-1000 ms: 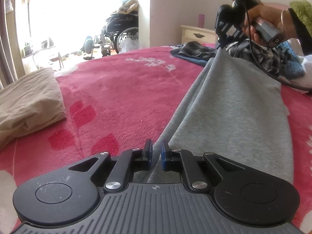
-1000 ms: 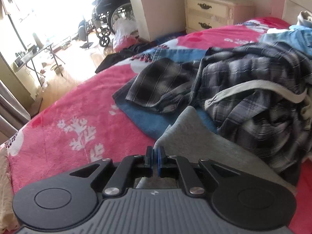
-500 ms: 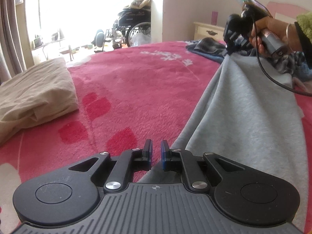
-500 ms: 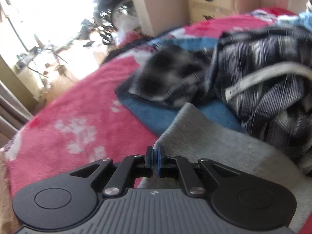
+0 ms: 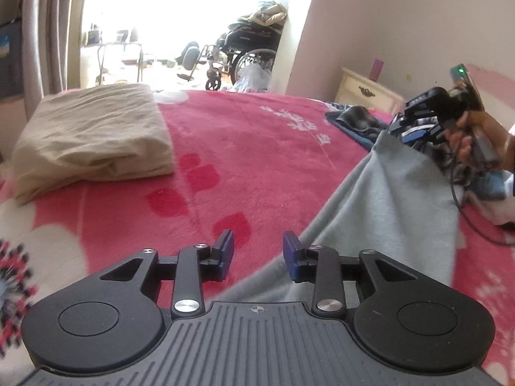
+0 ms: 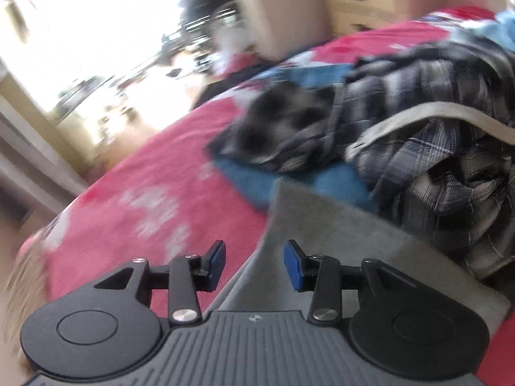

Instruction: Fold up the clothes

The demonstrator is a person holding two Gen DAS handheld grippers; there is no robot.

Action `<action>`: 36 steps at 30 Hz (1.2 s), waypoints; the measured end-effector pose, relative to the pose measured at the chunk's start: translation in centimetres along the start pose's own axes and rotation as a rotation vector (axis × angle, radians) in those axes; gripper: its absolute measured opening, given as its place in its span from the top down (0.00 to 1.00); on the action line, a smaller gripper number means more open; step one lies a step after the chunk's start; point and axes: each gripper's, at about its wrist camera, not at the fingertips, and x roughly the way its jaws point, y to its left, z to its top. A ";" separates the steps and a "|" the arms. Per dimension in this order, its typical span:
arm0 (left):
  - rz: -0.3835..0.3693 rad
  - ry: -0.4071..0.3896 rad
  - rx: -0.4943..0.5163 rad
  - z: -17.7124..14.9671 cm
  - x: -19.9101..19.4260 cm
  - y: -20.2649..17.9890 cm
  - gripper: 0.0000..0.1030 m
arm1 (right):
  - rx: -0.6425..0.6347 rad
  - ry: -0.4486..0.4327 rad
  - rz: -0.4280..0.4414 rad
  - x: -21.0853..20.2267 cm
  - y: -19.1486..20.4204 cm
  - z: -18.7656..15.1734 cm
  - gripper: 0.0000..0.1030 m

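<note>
1. Grey garment (image 5: 386,206): lay spread on the bed, running from the 6 o'clock edge of the left wrist view up toward 2 o'clock.
2. Left gripper (image 5: 257,254): blue pads apart, nothing between them; garment's edge just beside the right pad.
3. Right gripper (image 6: 254,263): pads apart, garment's edge (image 6: 322,225) lying in the gap, unclamped. View blurred.
4. Red floral blanket (image 5: 244,160): covered the bed under everything.
5. Plaid clothing pile (image 6: 434,135): at 2 o'clock in the right wrist view, beyond the garment.
6. Folded beige cloth (image 5: 93,135): at 10 o'clock in the left wrist view, well apart from the garment.
</note>
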 end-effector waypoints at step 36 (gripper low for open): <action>-0.128 0.140 0.217 -3.8 -1.6 7.1 0.91 | -1.236 0.213 0.375 -8.0 18.5 -26.8 0.59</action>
